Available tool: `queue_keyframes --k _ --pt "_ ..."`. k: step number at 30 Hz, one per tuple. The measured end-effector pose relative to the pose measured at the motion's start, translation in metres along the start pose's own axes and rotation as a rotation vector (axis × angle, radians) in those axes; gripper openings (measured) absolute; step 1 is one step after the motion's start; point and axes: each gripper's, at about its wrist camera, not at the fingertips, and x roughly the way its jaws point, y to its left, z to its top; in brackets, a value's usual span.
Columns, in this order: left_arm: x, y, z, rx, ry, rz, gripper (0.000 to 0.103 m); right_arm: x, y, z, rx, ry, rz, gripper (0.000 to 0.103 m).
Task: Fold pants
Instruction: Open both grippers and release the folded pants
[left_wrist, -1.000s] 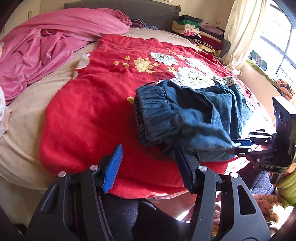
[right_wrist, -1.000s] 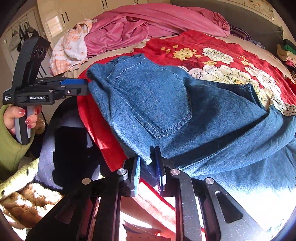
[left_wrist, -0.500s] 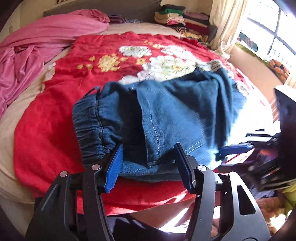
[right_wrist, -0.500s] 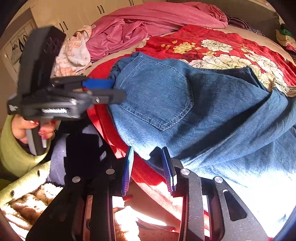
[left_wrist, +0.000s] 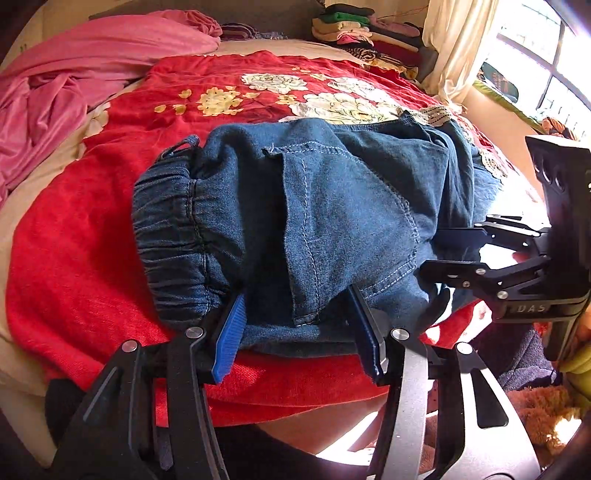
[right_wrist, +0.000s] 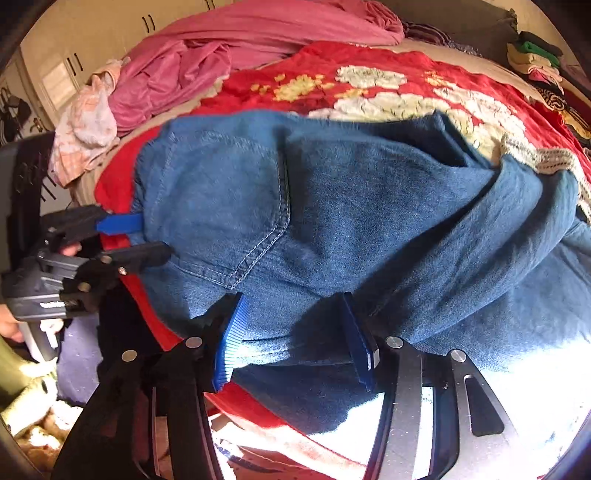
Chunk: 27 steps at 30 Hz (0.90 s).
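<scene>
A bedroom with a big bed (left_wrist: 44, 206), covered by a red blanket with white and yellow flowers (left_wrist: 96, 236). On the near part of that blanket, close to the near edge of the bed: blue denim pants with a stretchy waistband (left_wrist: 332, 206), folded over once, pocket side up.

Left tool (left_wrist: 299, 325) half wide, its blue pads on each side of the near denim edge by the waistband, not pinching. Right tool (right_wrist: 295, 332) opening up right now, denim edge lying between the pads but let go, so no grip there.

To do this step well: probably best to let the cloth settle flat first, then take the near edge with both tools at the same time. Pinch all the layers, not just the top one. Lift only a little and carry the edge evenly, so the fold stays straight and the waistband does not bunch.

Edges and room: near edge of the bed right under both tools, so a loose part could slip off there. Lots of open red blanket on the far side. Crumpled pink sheet (left_wrist: 74, 62) far left and stack of folded clothes (left_wrist: 354, 29) far right, both well apart from the pants.
</scene>
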Motion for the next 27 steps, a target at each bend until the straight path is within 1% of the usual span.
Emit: queue_keyframes --k 2,4,6,7,8,11,14,16,17,22,24,27 --pt "0.001 -0.002 0.0 0.009 -0.004 0.012 0.046 -0.005 0.0 0.001 0.005 -0.006 0.008 0.05" --pt "-0.001 -0.001 0.0 0.001 -0.007 0.008 0.046 -0.017 -0.004 0.002 0.037 -0.028 0.045 0.05" --pt "-0.009 0.0 0.002 -0.017 -0.028 -0.012 0.046 -0.038 -0.011 0.001 0.087 -0.079 0.072 0.051" --pt "-0.017 0.0 0.003 -0.02 -0.051 -0.023 0.046 -0.049 -0.017 0.0 0.106 -0.107 0.068 0.055" --pt "-0.025 -0.001 0.004 -0.023 -0.076 -0.028 0.046 -0.06 -0.022 0.0 0.122 -0.13 0.056 0.058" --pt "-0.049 -0.006 0.01 -0.015 -0.128 -0.032 0.047 -0.089 -0.04 -0.002 0.168 -0.187 0.011 0.06" --pt "-0.066 -0.014 0.018 -0.001 -0.161 -0.048 0.053 -0.107 -0.056 -0.005 0.208 -0.223 -0.05 0.063" --pt "-0.07 -0.023 0.024 0.02 -0.169 -0.065 0.055 -0.113 -0.065 -0.008 0.236 -0.238 -0.075 0.07" --pt "-0.07 -0.029 0.026 0.03 -0.168 -0.075 0.055 -0.115 -0.068 -0.01 0.248 -0.245 -0.089 0.073" --pt "-0.053 -0.056 0.034 0.061 -0.118 -0.15 0.055 -0.123 -0.081 -0.017 0.273 -0.266 -0.135 0.073" --pt "-0.043 -0.068 0.037 0.069 -0.095 -0.193 0.055 -0.126 -0.086 -0.019 0.28 -0.27 -0.155 0.073" --pt "-0.026 -0.086 0.042 0.096 -0.057 -0.239 0.055 -0.128 -0.094 -0.013 0.275 -0.274 -0.174 0.073"
